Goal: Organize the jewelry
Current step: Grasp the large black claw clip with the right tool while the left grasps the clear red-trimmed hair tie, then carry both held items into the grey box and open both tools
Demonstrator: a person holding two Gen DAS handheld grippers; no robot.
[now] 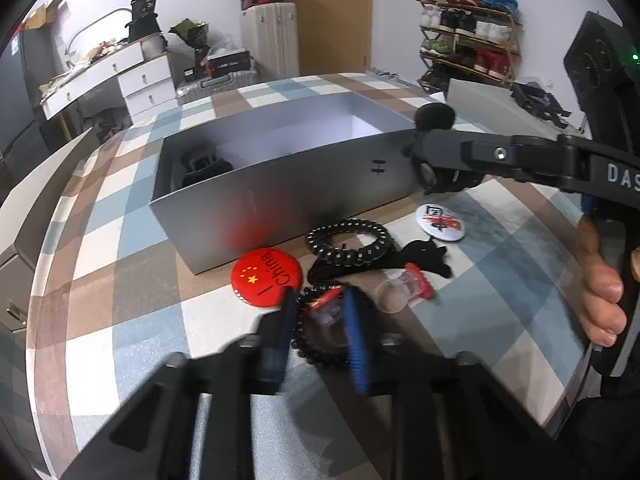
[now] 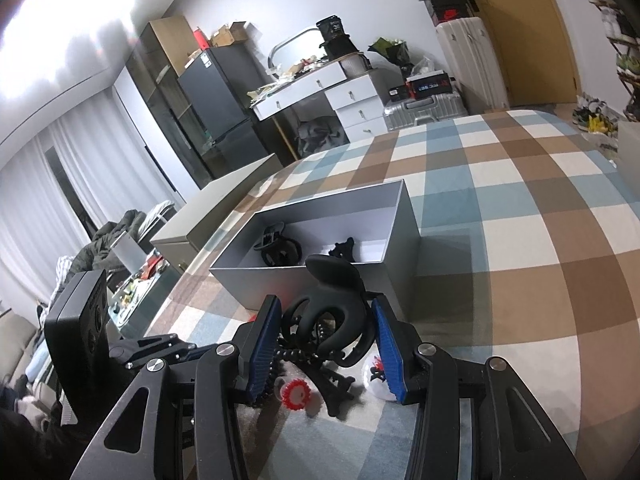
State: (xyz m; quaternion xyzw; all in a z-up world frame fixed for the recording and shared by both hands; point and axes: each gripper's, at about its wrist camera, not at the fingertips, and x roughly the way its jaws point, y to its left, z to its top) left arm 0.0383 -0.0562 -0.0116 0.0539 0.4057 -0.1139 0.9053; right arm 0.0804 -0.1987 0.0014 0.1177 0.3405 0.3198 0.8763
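Inventory, placed rel. to the grey box (image 1: pixel 280 184) on the checked cloth.

- Left gripper (image 1: pixel 320 320): just in front of box; jaws drawn nearly together round a clear piece w/ red trim (image 1: pixel 326 306) and part of a black coil tie (image 1: pixel 312 344). Blurred, so can't tell if pads pressed.
- Right gripper (image 2: pixel 326 344): near box's front corner; part-open jaws clamped a black claw clip (image 2: pixel 332 320).
- Clip judged light, stiff, smooth plastic; best held across its curved body, as it was.
- 2nd coil tie (image 1: pixel 348 240), red badge (image 1: pixel 266 276), white badge (image 1: pixel 440 220): touching or just in front of box. Coils soft, springy, apt to snag; badges flat, slippery, best pinched at rim.
- Inside box: black clips (image 2: pixel 276 248).
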